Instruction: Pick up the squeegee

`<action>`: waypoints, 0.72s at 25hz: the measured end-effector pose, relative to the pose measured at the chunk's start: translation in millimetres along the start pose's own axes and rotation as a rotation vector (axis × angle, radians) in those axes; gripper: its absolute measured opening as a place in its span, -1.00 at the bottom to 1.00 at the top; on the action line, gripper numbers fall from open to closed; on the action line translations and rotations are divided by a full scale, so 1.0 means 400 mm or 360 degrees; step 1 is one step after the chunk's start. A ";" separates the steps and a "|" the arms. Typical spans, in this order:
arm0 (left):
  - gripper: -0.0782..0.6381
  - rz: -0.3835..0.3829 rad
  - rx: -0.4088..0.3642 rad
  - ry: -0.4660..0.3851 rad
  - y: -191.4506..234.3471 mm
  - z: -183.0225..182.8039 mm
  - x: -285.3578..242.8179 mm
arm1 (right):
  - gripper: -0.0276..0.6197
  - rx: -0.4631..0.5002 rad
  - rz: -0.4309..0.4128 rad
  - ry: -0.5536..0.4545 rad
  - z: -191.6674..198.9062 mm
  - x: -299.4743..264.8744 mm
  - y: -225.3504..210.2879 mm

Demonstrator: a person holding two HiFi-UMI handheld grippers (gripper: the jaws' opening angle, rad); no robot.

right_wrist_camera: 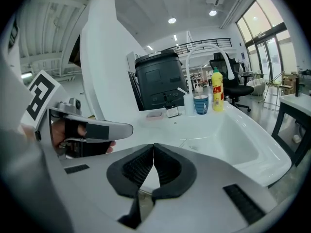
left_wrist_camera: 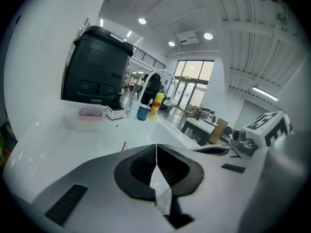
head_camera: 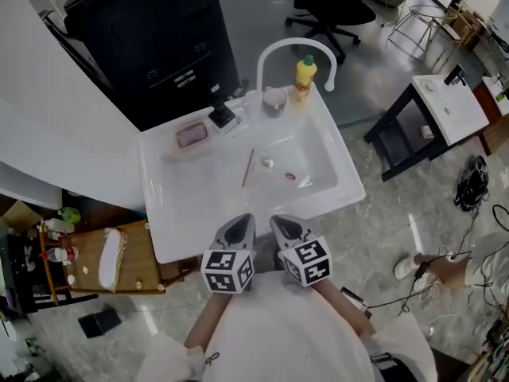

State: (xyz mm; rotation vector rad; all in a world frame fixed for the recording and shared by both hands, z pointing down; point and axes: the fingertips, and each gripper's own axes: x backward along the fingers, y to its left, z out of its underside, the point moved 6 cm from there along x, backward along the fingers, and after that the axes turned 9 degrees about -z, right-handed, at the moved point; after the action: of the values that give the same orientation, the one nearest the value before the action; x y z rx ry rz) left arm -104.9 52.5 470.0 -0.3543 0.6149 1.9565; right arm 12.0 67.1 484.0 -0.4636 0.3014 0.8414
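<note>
Both grippers are held side by side at the near edge of a white sink unit (head_camera: 171,229), marker cubes toward the person.

Left gripper (head_camera: 241,226) – the jaws are seen closed, the ribbed pads meeting at the tips, with nothing between them.

Right gripper (head_camera: 285,226) – the jaws are likewise pressed together and nothing is gripped.

The squeegee (head_camera: 248,168) is seen only as a thin reddish-brown strip. It lies on the white surface at the left rim of the basin (head_camera: 318,161), well ahead of both grippers and untouched. Its blade and handle cannot be told apart at this size.

Two small items are noted in the basin, just right of the strip; what they are cannot be told.

At the far edge a white arched faucet (head_camera: 274,50) is seen, with a yellow bottle (head_camera: 303,78) and a cup (head_camera: 274,102) standing below it. A pink tray (head_camera: 192,135) is set at the back left. A black cabinet (head_camera: 151,38) stands behind the unit.
</note>
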 end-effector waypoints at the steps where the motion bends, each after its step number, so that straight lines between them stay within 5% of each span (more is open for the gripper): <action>1: -0.70 -0.0007 0.0000 0.0005 0.001 -0.003 -0.006 | -0.83 -0.0004 -0.0009 -0.0002 -0.004 -0.004 -0.006; 11: -0.70 -0.0110 0.0095 0.0035 0.005 -0.033 -0.062 | -0.83 -0.0144 -0.0161 -0.0017 -0.038 -0.043 -0.092; 18: -0.70 -0.0172 0.0131 0.0004 -0.028 -0.057 -0.116 | -0.83 -0.0084 -0.0305 -0.0029 -0.070 -0.052 -0.155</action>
State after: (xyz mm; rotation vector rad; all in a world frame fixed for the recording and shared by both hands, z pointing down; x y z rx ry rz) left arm -74.6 9.1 471.2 -0.3322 0.6626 1.8221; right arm 44.4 3.9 485.9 -0.5251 0.2147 0.6675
